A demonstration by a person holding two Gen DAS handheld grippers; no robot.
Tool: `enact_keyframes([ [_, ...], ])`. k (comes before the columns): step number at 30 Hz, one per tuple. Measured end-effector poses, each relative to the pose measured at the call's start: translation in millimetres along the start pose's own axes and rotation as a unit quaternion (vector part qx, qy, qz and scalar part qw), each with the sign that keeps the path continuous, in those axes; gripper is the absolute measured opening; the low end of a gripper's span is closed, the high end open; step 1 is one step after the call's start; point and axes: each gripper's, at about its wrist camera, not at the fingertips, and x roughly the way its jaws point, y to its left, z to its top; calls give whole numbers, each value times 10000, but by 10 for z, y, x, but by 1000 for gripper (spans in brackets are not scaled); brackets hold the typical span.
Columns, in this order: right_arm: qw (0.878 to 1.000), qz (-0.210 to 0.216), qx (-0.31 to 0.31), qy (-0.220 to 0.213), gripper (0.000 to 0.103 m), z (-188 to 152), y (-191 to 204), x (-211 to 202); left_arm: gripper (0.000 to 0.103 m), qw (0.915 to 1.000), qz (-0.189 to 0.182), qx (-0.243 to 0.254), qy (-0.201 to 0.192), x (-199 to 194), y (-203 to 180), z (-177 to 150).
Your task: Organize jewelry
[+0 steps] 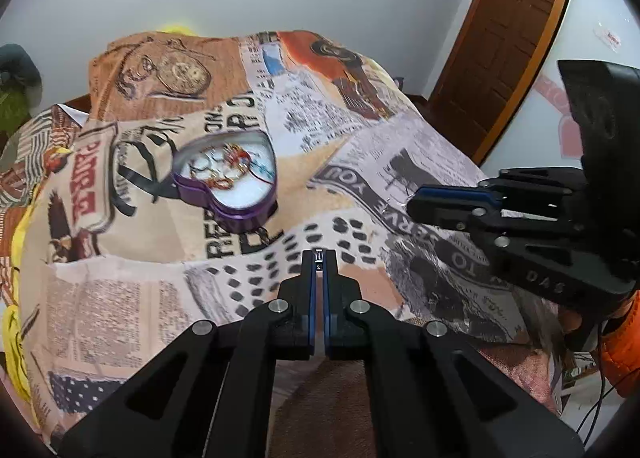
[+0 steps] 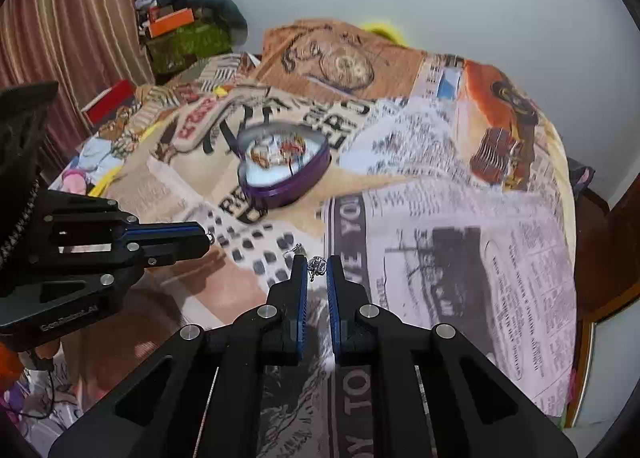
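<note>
- My right gripper (image 2: 317,267) is pinched on a small silver earring (image 2: 317,264); the sparkly cluster sits right at the tips between the 2 blue pads, and a thin hook wire pokes out to the upper left of the tips.
- My left gripper (image 1: 319,258) is closed down to a sliver, with a tiny silver piece (image 1: 319,255) nipped at the very tips; I can't tell what kind of piece it is.
- Both of my grippers hang over the printed bedspread (image 2: 440,218), tilted down toward it, the left one to the left of the right.
- The heart-shaped purple tin (image 2: 285,170) lies ahead of both pairs of fingers, open, with a tangle of jewelry already inside.
- From my right fingers the tin is forward and a little to the left; from my left fingers it is forward and to the left as well.
- The tin's point faces back toward me and its lobes face away, so its long axis runs roughly along my reach.
- I judge the left hand the nearer of the 2 to the tin.
</note>
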Motion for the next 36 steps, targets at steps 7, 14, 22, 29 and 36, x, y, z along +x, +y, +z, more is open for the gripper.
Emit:
enact_keyframes([
  [7, 9996, -17, -57, -278, 9, 195, 56, -93, 1, 9996, 173, -42, -209, -126, 133, 123],
  [14, 9989, 77, -77, -456, 9, 384, 98, -81, 1, 9987, 347, -92, -362, -170, 302, 246],
  [22, 9984, 245, -77, -502, 9, 586, 130, 86, 1, 9977, 486, -84, -455, -105, 444, 369],
  [29, 9986, 381, -97, -358, 9, 706, 150, 326, 1, 9975, 550, -84, -445, 36, 551, 474],
  [36, 9987, 486, -122, -50, 9, 759, 143, 617, 1, 9975, 601, -63, -379, 239, 669, 603],
])
